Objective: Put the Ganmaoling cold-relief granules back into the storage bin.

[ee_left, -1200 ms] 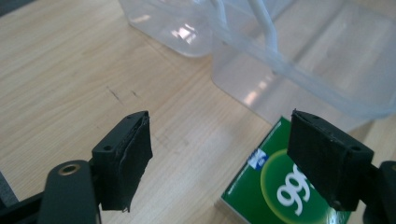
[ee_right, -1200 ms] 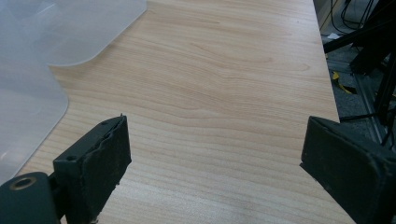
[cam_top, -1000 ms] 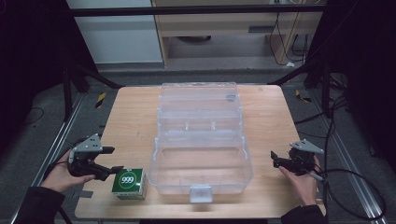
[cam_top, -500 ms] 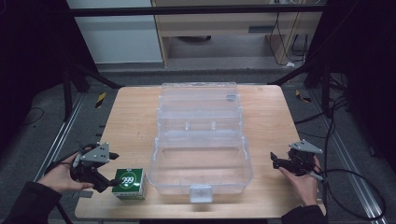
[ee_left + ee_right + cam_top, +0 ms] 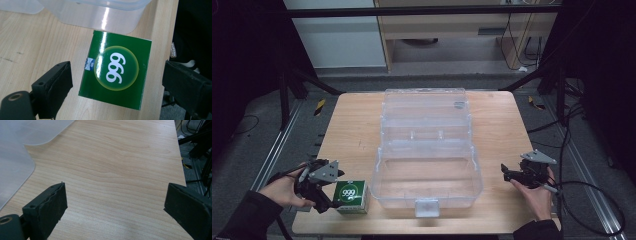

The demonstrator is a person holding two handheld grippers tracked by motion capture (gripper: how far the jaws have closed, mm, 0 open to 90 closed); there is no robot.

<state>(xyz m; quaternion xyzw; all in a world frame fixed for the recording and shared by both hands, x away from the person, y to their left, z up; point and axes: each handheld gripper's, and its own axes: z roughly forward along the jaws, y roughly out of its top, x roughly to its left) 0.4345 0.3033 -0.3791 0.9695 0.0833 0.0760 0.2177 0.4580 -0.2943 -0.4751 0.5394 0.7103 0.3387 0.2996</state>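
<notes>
While the green box point(image 5: 115, 73) lies flat at the near left corner of the table point(image 5: 357, 125), its printed top with the white "999" in a yellow-rimmed circle is turned upward, and one corner sits just beside the near left corner of the clear plastic case point(image 5: 428, 175). In the high view the same box point(image 5: 351, 196) is seen close to the table's near edge. It is judged to be a light cardboard carton, stiff enough along its edges but likely to dent if squeezed hard on its broad faces; the glossy print may be somewhat slippery. A hold across two opposite side walls, near the middle of their length, is judged safest, with only moderate pressure.

The left gripper point(image 5: 117, 87) is held over the box, its jaws spread wide and standing on either side of the carton without touching it; in the high view this gripper point(image 5: 323, 187) is seen at the box's left, in the person's left hand point(image 5: 287, 190). The case stands open in the middle of the table, its lid laid back toward the far side and its tray appearing bare. The right gripper point(image 5: 519, 175) is held low at the near right of the table, well apart from the case, and in its own view its jaws point(image 5: 115, 207) are spread wide over bare wood.
</notes>
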